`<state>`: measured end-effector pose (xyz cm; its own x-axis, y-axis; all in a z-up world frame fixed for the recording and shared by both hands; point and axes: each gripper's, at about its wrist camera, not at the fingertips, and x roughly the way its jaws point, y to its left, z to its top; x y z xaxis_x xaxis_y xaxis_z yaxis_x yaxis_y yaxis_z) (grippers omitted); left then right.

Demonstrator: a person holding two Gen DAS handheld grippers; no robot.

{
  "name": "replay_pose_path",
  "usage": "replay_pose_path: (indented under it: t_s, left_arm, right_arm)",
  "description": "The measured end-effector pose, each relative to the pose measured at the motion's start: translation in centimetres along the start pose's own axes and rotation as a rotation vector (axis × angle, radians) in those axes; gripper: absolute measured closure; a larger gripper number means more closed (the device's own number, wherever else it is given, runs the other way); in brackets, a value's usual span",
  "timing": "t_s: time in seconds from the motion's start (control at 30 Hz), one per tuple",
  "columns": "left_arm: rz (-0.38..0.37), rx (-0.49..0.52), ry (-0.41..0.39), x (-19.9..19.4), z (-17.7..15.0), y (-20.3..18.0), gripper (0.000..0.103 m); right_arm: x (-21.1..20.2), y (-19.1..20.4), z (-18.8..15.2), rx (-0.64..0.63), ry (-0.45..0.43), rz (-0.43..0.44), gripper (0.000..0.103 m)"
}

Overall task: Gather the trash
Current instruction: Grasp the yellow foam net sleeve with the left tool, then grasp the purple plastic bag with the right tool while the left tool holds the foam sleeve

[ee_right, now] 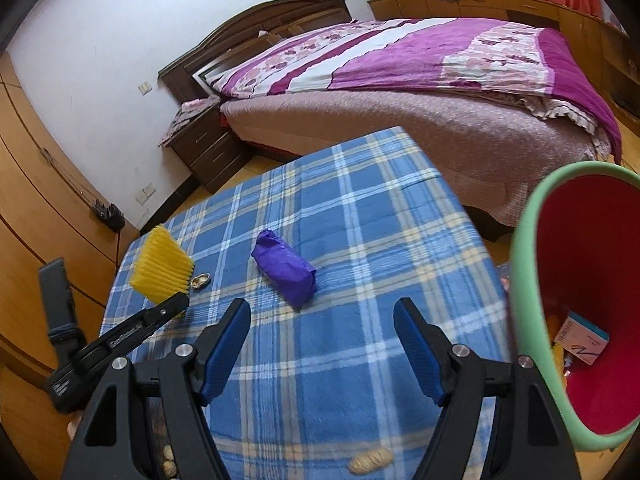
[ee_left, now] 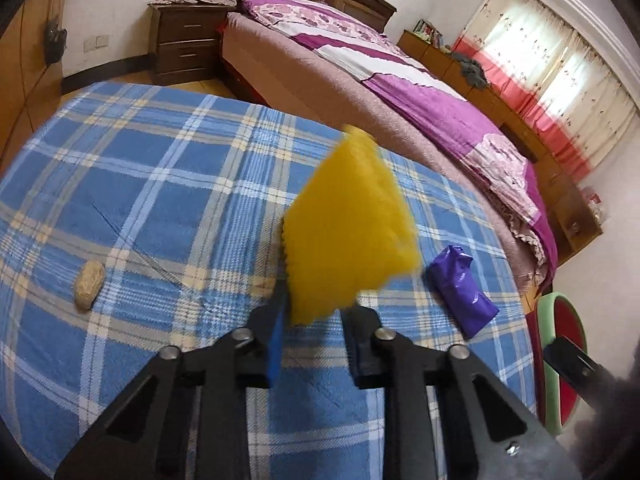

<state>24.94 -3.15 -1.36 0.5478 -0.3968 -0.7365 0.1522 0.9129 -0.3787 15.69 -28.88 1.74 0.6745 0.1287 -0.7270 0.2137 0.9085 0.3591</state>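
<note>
Black left gripper (ee_left: pixel 316 316) with blue pads clamped on a yellow ridged sponge block (ee_left: pixel 348 224), lower centre of frame.
Right gripper (ee_right: pixel 322 340) wide apart, empty, over blue plaid tablecloth (ee_right: pixel 360 208). Crumpled purple plastic wrapper (ee_right: pixel 286 268) lies mid-frame; peanut shell (ee_right: pixel 370 460) at bottom edge; green-rimmed red bin (ee_right: pixel 524 280) at right, holding a small box (ee_right: pixel 582 340).

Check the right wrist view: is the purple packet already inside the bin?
No, the purple packet lies on the plaid cloth, apart from the red bin beside the table.
</note>
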Motion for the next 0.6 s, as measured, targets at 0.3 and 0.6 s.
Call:
replay_pose_path:
  t_s: [0.3,0.6]
  left_arm:
    - [-0.041,-0.033,-0.007,-0.6,0.1,1.3,0.090]
    - [-0.052,-0.088,0.016,-0.2,0.1,2.5,0.090]
  right_arm:
    - [3.7,2.4,0.7,-0.057,0.034,0.005,0.027]
    - [6.8,3.2,0.7,-0.065,0.072,-0.009,0.052]
